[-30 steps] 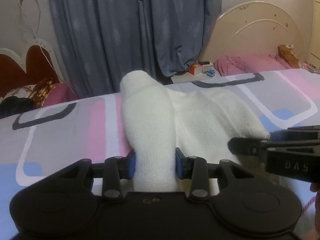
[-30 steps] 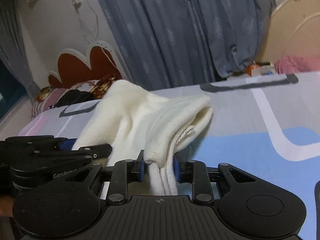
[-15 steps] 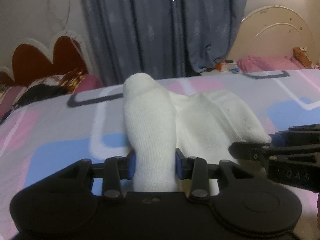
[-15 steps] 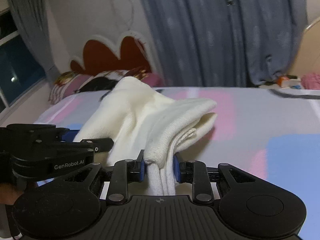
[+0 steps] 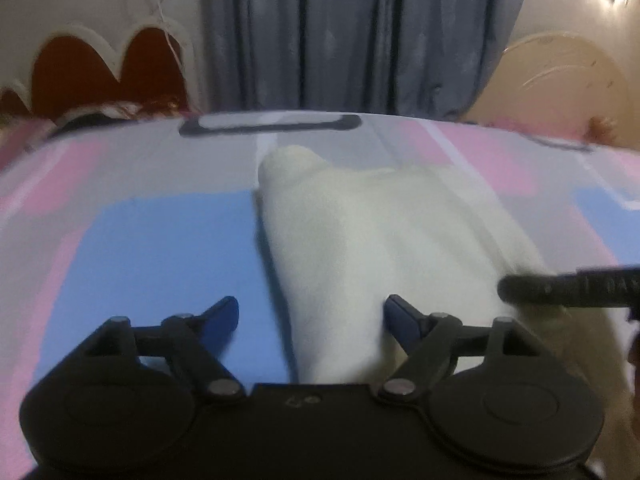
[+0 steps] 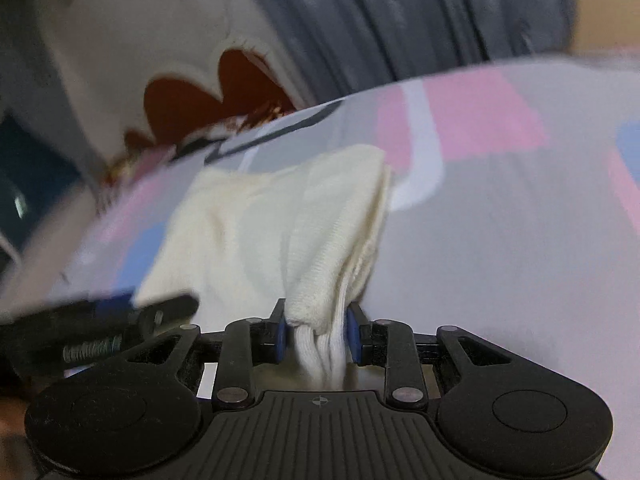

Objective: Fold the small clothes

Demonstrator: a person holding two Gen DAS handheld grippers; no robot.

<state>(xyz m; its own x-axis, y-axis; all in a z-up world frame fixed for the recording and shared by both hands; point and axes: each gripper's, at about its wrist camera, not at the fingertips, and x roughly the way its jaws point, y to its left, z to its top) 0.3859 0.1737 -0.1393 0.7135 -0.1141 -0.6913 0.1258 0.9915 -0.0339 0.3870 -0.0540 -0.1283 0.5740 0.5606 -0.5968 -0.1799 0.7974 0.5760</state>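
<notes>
A folded cream-white sock (image 5: 360, 240) lies on the patterned bedsheet (image 5: 140, 248). My left gripper (image 5: 310, 314) is open, its blue pads (image 5: 224, 312) spread on either side of the sock's near end without touching it. My right gripper (image 6: 316, 334) is shut on the sock's (image 6: 280, 232) ribbed cuff end, which bunches between its blue pads (image 6: 352, 332). The right gripper's finger shows at the right of the left wrist view (image 5: 560, 288). The left gripper shows at the lower left of the right wrist view (image 6: 120, 320). Both views are motion-blurred.
The bedsheet (image 6: 500, 240) has pink, blue, grey and white blocks. A red-brown scalloped headboard (image 5: 100, 68) stands at the far left, blue-grey curtains (image 5: 340, 32) behind, and a cream headboard (image 5: 560, 80) at the far right.
My left gripper has opened and let go of the sock. The sock has come down onto the bedsheet. Both grippers have swung leftward across the bed.
</notes>
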